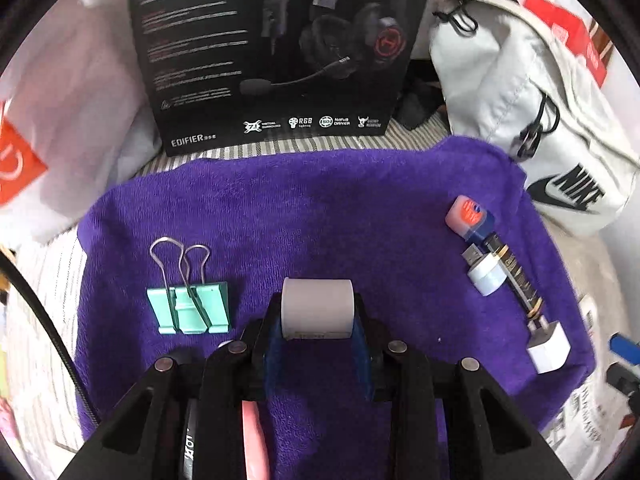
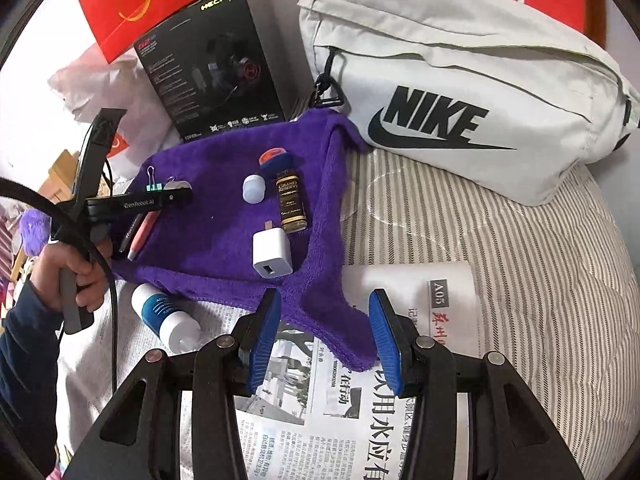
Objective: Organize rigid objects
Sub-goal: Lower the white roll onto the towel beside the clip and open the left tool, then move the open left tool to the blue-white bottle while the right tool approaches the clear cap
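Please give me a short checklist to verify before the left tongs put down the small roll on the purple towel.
1. Roll gripped between left tongs: ok.
2. Free towel space ahead of the roll: ok.
3. Green binder clip apart from the roll: ok.
4. Right tongs open, holding nothing, over the newspaper: ok.
5. Charger, small brown bottle and white cap lie away from the left tongs: ok.
6. Roll touches the towel already: cannot tell.

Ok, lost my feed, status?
Left tongs shut on grey roll. Right tongs open, empty. Clip beside roll, on towel.
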`<state>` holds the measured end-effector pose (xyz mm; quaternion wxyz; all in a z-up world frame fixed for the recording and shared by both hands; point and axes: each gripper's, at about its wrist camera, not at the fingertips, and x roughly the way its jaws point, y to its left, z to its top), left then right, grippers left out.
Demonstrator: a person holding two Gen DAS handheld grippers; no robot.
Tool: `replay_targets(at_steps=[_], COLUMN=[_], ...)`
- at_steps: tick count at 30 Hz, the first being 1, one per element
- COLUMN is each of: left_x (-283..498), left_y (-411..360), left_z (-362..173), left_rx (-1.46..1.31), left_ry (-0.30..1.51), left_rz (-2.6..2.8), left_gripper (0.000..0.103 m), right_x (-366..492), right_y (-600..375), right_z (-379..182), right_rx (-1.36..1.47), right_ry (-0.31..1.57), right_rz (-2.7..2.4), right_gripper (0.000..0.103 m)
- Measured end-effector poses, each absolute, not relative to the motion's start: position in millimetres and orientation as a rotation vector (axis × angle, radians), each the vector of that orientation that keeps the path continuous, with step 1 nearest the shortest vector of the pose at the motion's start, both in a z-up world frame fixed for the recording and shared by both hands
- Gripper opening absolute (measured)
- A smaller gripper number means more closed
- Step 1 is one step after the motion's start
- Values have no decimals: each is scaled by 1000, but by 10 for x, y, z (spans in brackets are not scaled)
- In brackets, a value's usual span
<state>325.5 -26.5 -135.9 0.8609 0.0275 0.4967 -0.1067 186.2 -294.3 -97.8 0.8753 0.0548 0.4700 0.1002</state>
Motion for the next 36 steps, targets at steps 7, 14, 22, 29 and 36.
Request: replay_targets(at_steps=[7,14,22,29,36], left_x=[3225,3155,2861,2324,1866], left_y=[-333,-342,-191,36,260], left_z=[-1367,-1362,-1058,-658,-651], left_rx=[121,123,70,23,-26], left_ry=[1034,1056,1014,932,935], left_rz=[-211,-228,-229,-258,-248], left_gripper=[30,50,50,50,50], right_x=[1827,1729,1574,1543,1647], right_y=[-2909,-2786,-2574,-2207,-2035], right_z=[-1029,-1036,-1071,-1191,-1336], right_rx=[126,86,48,12,3], right_ry=[993,989,993,1013,1041], right_rz=[222,251,333,436,417], right_gripper=[46,46,46,46,46])
